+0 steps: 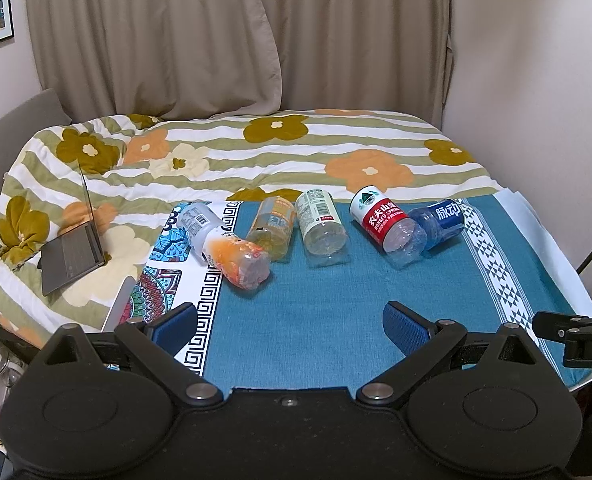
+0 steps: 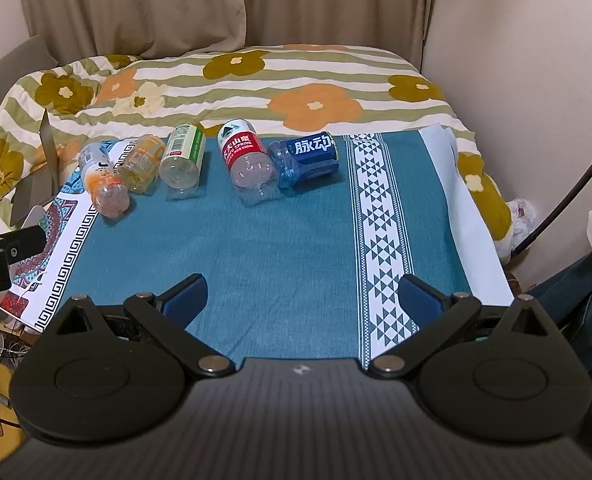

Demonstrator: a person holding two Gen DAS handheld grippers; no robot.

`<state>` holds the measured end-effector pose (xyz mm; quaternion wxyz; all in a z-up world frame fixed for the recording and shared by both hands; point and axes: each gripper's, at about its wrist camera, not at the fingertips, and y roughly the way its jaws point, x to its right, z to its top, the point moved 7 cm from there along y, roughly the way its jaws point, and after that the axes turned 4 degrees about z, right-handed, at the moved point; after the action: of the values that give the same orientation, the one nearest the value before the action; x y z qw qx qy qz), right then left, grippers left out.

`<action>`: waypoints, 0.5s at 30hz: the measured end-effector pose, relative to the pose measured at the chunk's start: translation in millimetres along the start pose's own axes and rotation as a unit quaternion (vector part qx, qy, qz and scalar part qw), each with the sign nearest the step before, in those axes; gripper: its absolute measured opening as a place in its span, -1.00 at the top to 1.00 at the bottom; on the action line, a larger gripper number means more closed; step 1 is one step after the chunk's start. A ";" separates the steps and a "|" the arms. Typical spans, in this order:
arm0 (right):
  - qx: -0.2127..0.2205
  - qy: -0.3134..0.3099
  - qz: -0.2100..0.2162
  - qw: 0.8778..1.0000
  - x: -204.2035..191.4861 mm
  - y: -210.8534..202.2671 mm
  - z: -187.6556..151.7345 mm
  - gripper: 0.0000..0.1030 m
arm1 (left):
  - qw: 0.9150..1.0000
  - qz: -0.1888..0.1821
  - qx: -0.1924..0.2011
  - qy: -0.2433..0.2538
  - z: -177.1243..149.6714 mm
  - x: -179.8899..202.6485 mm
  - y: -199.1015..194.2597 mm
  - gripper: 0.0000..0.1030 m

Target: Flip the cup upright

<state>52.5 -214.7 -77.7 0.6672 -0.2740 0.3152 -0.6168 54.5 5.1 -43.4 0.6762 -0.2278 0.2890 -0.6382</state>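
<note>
Five cut-bottle cups on their sides in a row, mid-frame on the teal cloth (image 1: 296, 312) — red-label cup (image 1: 387, 224) touching blue cup (image 1: 439, 222), probably. Left gripper (image 1: 292, 324), right gripper (image 2: 301, 300) — both spread wide, holding nothing

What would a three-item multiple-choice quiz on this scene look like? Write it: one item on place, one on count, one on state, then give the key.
1. Where does the blue-label cup lie?
A. At the row's left end
B. Beside the red-label cup, at the row's right end
C. On the laptop

2. How many cut-bottle cups lie on the cloth?
A. Three
B. Five
C. Seven

3. How do the grippers stand?
A. Both open, holding nothing
B. Left shut on a cup
C. Right shut on a cup

Key: 1 B, since it touches the red-label cup's right side. 2 B, since five show in both views. 3 A, since the left gripper and right gripper have jaws spread over bare cloth.
</note>
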 end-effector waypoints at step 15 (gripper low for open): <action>-0.001 0.002 -0.001 1.000 1.3 -2.5 -0.1 -1.00 | 1.000 0.000 0.000 0.000 0.1 0.1 -0.2 -0.96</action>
<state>50.8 -216.2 -76.0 0.6661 -0.2737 0.3165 -0.6175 54.4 5.0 -43.2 0.6763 -0.2273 0.2889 -0.6384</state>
